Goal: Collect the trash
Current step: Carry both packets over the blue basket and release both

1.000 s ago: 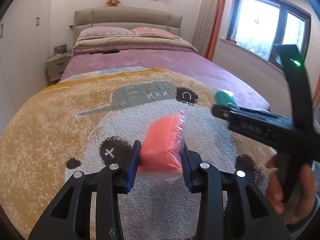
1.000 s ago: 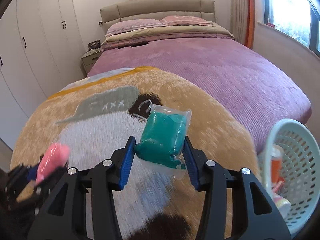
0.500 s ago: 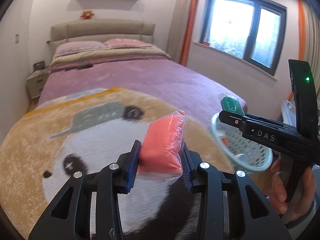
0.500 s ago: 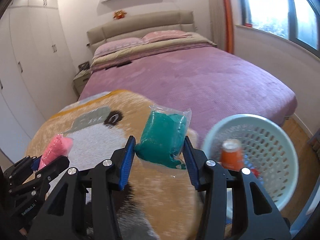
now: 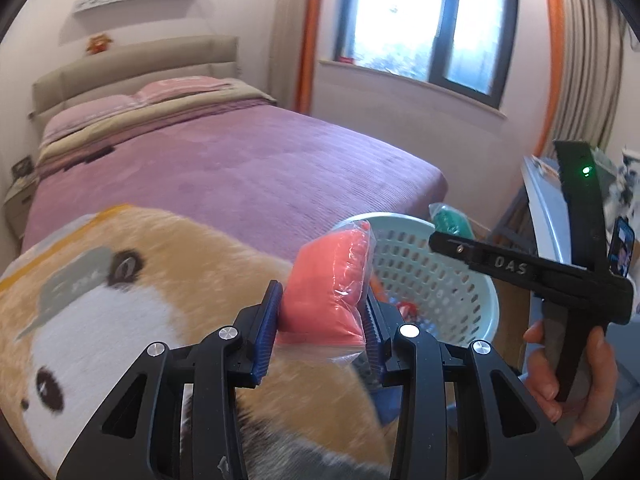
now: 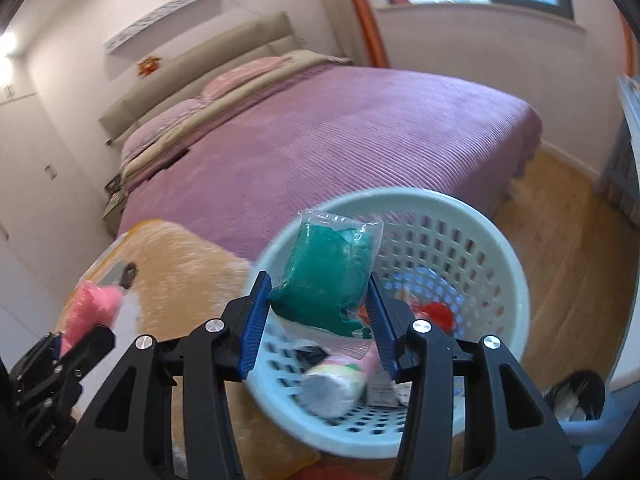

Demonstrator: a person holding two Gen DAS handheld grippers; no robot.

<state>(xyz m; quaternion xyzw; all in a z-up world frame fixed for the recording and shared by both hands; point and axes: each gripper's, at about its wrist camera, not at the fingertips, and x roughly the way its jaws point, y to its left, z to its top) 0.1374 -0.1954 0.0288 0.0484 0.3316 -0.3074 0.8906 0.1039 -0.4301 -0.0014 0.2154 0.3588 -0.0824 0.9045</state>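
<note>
My left gripper [image 5: 320,316] is shut on a pink packet in clear wrap [image 5: 326,280], held over the bed's foot next to the basket. My right gripper [image 6: 318,316] is shut on a green packet in clear wrap [image 6: 328,276], held above the near rim of the pale green basket [image 6: 516,276]. The basket [image 5: 440,280] holds several pieces of trash, among them a red item [image 6: 438,314] and a pale round container [image 6: 332,388]. The right gripper with the green packet [image 5: 450,222] shows in the left wrist view. The left gripper with the pink packet [image 6: 90,312] shows at lower left in the right wrist view.
The bed carries a purple cover [image 6: 360,132] and a tan panda blanket [image 5: 100,300] at its foot. The basket stands on the wooden floor [image 6: 580,248] beside the bed's corner. A window [image 5: 432,24] is in the far wall. A white frame and clutter [image 5: 548,208] stand at right.
Both grippers have swung right from over the panda blanket towards the basket, each still holding its packet. The right gripper is now over the basket's near rim.
</note>
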